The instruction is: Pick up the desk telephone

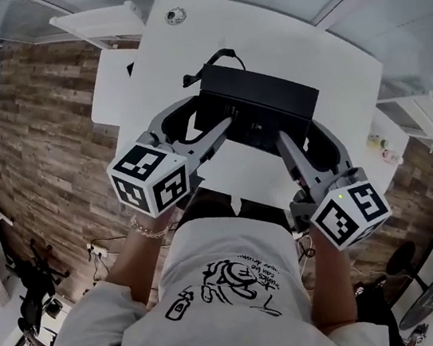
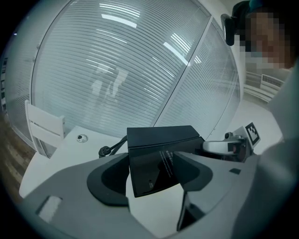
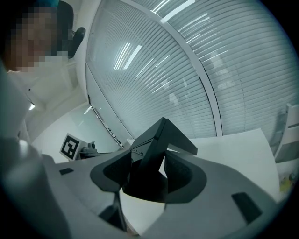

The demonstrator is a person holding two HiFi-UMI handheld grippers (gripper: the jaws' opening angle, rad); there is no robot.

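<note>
While the left claw clamps one end of the black desk telephone between its jaws, the right claw is closed on the opposite end. The phone sits tilted over the white counter, and its cord trails from the far side.
</note>
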